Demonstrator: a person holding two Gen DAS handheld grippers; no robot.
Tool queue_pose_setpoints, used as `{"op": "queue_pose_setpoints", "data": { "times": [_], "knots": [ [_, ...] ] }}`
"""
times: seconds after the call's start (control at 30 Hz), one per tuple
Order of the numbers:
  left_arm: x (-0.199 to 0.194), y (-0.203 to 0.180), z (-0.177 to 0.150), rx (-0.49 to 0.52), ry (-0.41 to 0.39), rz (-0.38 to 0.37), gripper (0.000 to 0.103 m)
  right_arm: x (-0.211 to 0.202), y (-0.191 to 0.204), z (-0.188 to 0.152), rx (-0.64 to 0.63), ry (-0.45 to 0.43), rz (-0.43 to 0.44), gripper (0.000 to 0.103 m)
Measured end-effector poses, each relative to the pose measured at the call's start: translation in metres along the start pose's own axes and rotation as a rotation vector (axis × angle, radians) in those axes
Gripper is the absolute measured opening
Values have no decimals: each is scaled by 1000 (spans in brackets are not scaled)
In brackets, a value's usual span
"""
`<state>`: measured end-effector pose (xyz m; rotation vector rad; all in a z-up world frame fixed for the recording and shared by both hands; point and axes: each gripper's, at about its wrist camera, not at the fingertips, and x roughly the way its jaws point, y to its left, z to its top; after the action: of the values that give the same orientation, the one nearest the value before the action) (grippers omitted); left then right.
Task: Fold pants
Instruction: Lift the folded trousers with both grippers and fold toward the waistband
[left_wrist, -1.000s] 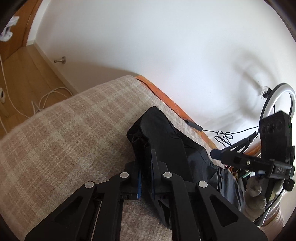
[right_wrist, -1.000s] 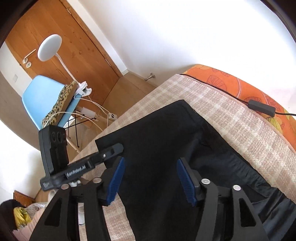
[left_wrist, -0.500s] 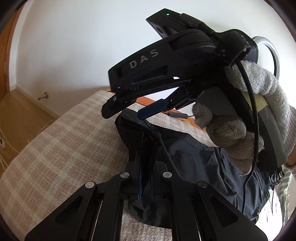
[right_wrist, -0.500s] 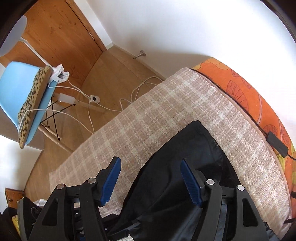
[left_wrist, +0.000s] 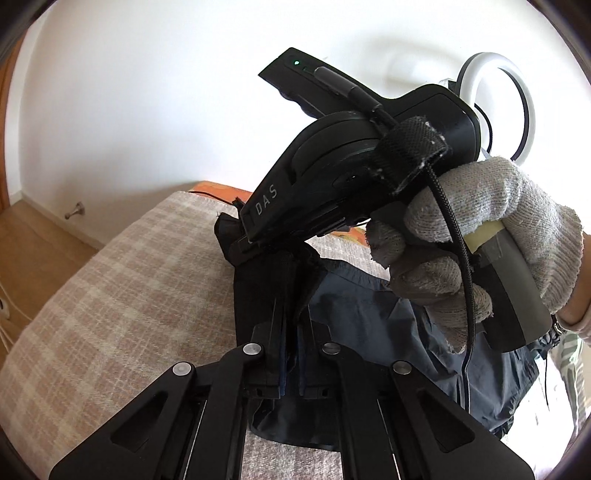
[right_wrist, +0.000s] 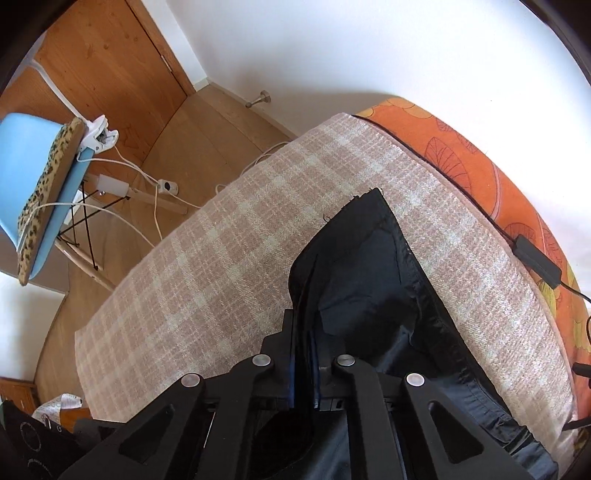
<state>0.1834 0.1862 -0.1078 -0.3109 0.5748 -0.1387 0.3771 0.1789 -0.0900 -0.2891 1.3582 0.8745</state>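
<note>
**Q:** Since the earlier frames, what have you moved?

**A:** Your right gripper (right_wrist: 303, 363), which stood wide above the pants (right_wrist: 364, 280) half a second ago, has just been closing and now has its blue pads pinched onto a raised fold of the dark cloth. In the left wrist view your right hand (left_wrist: 491, 236), in a grey knit glove, now fills the right half of the frame, with the right gripper's nose (left_wrist: 255, 236) down on the cloth just ahead of your left gripper (left_wrist: 291, 328).

**Q:** How does your left claw stand?

**A:** Narrow. Its jaws are closed on a bunched ridge of the same cloth, which stands up between the pads and drapes down on either side.

**Q:** Where do the pants lie?

**A:** On the checked beige blanket (right_wrist: 221, 258) that covers the bed. One pointed end reaches toward the blanket's far edge, near the orange patterned sheet (right_wrist: 480, 162); the rest trails back under both grippers toward you. The two grips sit close together on the lifted ridge.

**Q:** What else do you see at the margins?

**A:** A black cable with an inline box (right_wrist: 537, 260) lies along the seam between blanket and orange sheet. A ring light (left_wrist: 498, 107) stands behind your right hand. A blue chair (right_wrist: 37, 177) with a leopard-print cushion stands on the wooden floor beyond the blanket's left edge.
</note>
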Motion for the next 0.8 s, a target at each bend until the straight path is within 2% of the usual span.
{"op": "queue_pose_setpoints", "data": {
  "times": [0.2, 0.37, 0.57, 0.67, 0.8],
  "knots": [
    [-15, -42, 13, 36, -8, -59, 2, -64, -31, -32, 119, -153, 71, 2],
    [-22, -90, 19, 69, 9, -111, 2, -115, -63, -76, 195, -262, 83, 2],
    [-11, -158, 3, 121, 89, -185, 2, -156, -109, -140, 292, -348, 62, 2],
    [-3, -199, -11, 173, 134, -203, 2, -166, -139, -178, 355, -375, 53, 2],
    [16, -238, -35, 189, 218, -234, 2, -167, -178, -231, 437, -390, 45, 2]
  ]
}}
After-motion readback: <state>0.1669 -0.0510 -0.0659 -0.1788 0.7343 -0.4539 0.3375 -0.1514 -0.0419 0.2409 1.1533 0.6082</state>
